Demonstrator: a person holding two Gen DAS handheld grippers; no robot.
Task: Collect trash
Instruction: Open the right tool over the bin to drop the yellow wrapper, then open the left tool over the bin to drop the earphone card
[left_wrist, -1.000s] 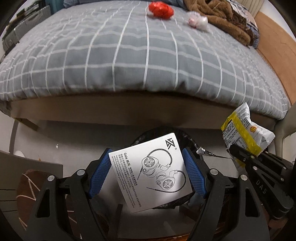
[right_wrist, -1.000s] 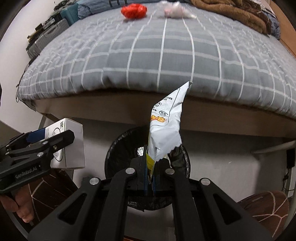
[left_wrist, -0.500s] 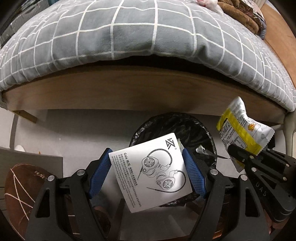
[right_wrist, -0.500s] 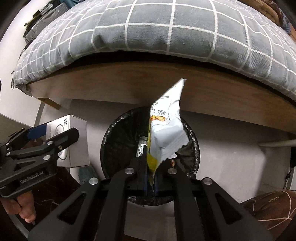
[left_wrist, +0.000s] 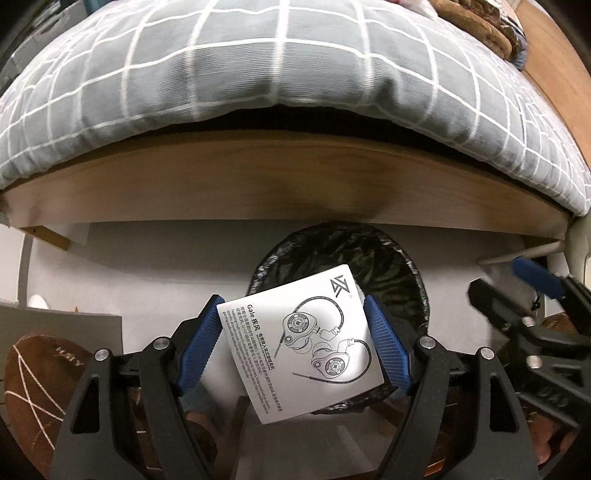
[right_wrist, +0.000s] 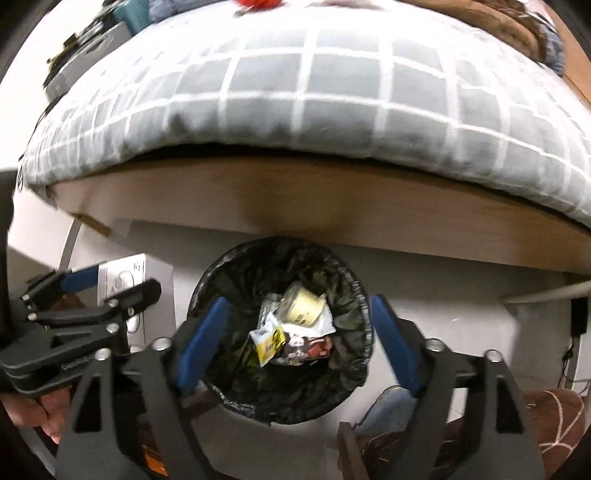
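Note:
My left gripper (left_wrist: 293, 341) is shut on a white earphone box (left_wrist: 301, 341), held above the near rim of a black-lined trash bin (left_wrist: 413, 273) by the bed. From the right wrist view the same box (right_wrist: 127, 275) sits in the left gripper (right_wrist: 110, 291), left of the bin (right_wrist: 351, 295). My right gripper (right_wrist: 295, 332) hangs over the bin, its jaws opening, with nothing between the blue pads. The yellow and white snack bag (right_wrist: 267, 338) lies inside the bin among other wrappers. The right gripper (left_wrist: 517, 291) shows at the right edge of the left wrist view.
A bed with a grey checked cover (left_wrist: 280, 70) and wooden frame (left_wrist: 258, 184) overhangs the bin. Red trash (right_wrist: 258, 3) and brown clothing (left_wrist: 476, 22) lie on the bed. Brown slippers (left_wrist: 33, 384) (right_wrist: 554, 417) sit on the white floor either side.
The right gripper opened and the snack bag dropped out of it into the bin. Both grippers sank lower toward the bin. The left gripper kept its hold on the box.

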